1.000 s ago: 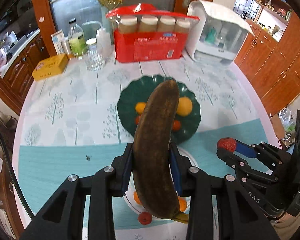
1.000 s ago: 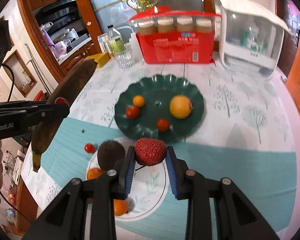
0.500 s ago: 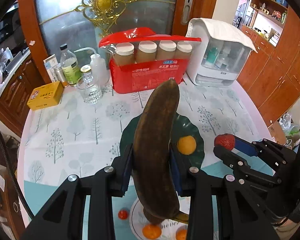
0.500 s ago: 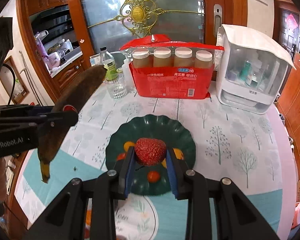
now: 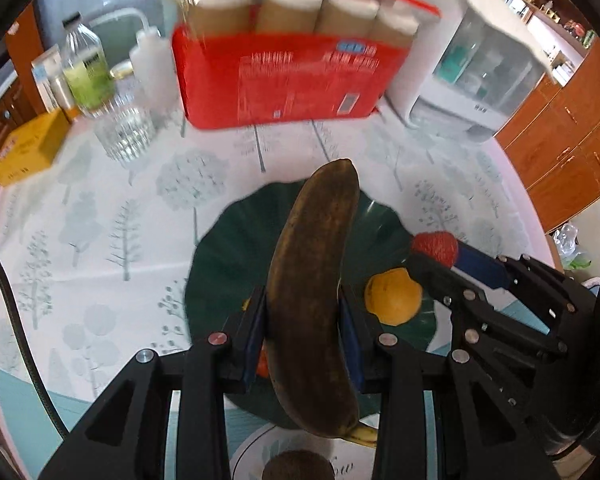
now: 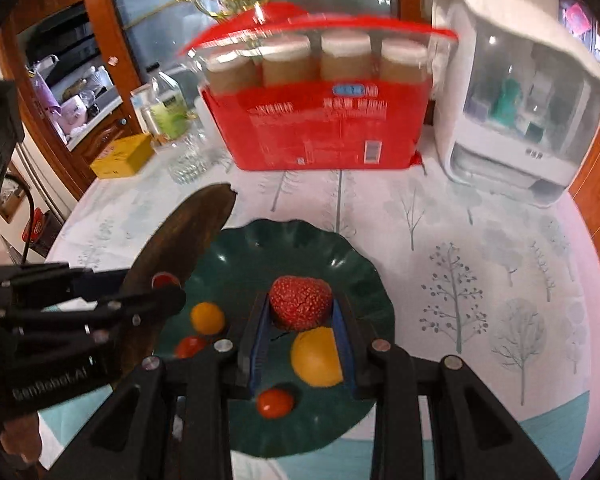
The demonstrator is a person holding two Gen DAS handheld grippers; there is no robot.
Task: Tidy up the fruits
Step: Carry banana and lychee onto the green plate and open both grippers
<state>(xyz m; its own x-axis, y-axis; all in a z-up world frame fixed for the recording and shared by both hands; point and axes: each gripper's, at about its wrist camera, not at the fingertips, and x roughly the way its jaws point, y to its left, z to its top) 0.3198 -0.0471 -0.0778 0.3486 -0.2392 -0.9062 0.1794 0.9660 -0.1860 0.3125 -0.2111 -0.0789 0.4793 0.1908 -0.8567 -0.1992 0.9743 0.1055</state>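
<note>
A: Since both claws carry fruit at once, why is the left claw [image 5: 302, 340] gripping that long, brown, overripe banana [image 5: 314, 292] round its middle?

B: Balance, prob. Its blue pads press on both sides near mid-length, so neither end droops much. The banana points fwd over the dark green scalloped plate [image 5: 228, 256], tip past the far rim, stalk end hanging back over a white plate w/ a leaf print [image 5: 256, 450] near the cam.

A: And the right claw [image 6: 300, 322]?

B: Pinching a bumpy red lychee-like fruit [image 6: 300, 306] betw. its fingertips, held above the green plate's centre. Small and round, so a tip grip is enough. Can't tell whether it's clear of the plate or nearly down.

A: What's on the green plate already?

B: From the right cam: a big orange citrus [image 6: 318, 356], a small round orange fruit [image 6: 207, 317], and two small red tomatoes [image 6: 275, 402]. They sit in the near half; the far half is bare, which looks like where the banana fits.

A: So the fruit goes from white plate to green?

B: My guess, yes. A dark brown round fruit [image 5: 296, 466] sits on the white plate, so work's not done.

A: Risks?

B: Claws are close, side by side; banana could knock the citrus as it lowers. It's soft too, so a hard squeeze may bruise it.

A: Backdrop?

B: Red pack of paper cups [image 6: 320, 120] and a white box appliance [image 6: 516, 100] at the tabletop's [image 6: 500, 260] far edge, well apart from the plates.
</note>
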